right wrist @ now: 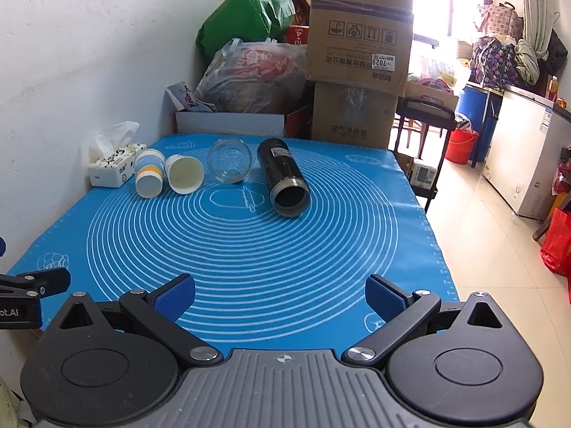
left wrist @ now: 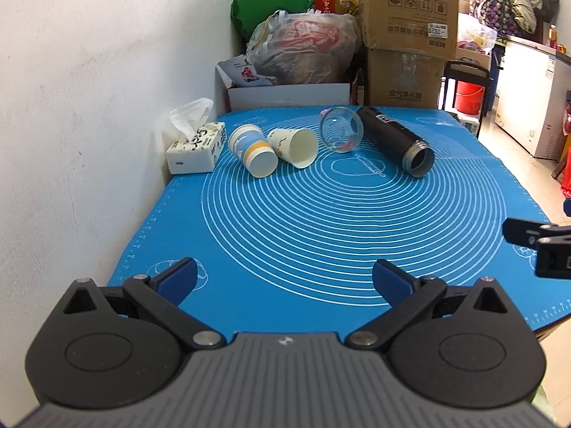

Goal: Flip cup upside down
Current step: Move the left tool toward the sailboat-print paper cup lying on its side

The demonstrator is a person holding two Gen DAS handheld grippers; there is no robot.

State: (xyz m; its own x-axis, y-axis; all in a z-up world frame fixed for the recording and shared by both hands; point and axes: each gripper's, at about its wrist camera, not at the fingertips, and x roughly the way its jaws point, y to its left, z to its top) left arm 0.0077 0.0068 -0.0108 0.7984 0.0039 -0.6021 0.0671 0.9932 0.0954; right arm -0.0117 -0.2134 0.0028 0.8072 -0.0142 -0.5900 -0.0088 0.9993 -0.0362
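Several cups lie on their sides at the far end of the blue mat (left wrist: pixel 303 221) (right wrist: pixel 249 242): a blue-and-white striped cup (left wrist: pixel 252 149) (right wrist: pixel 149 173), a white paper cup (left wrist: pixel 294 146) (right wrist: pixel 183 173), a clear glass cup (left wrist: pixel 340 133) (right wrist: pixel 230 159) and a black flask (left wrist: pixel 396 139) (right wrist: pixel 285 176), mouths facing me. My left gripper (left wrist: pixel 284 278) is open and empty above the mat's near edge. My right gripper (right wrist: pixel 280 297) is open and empty too, also at the near edge; part of it shows at the right edge of the left wrist view (left wrist: pixel 542 246).
A tissue box (left wrist: pixel 196 148) (right wrist: pixel 114 166) stands by the white wall at the far left. Cardboard boxes (left wrist: pixel 407 35) (right wrist: pixel 357 57) and bags (left wrist: pixel 303 50) are stacked behind the table. The table's right edge drops to a tiled floor (right wrist: pixel 492 242).
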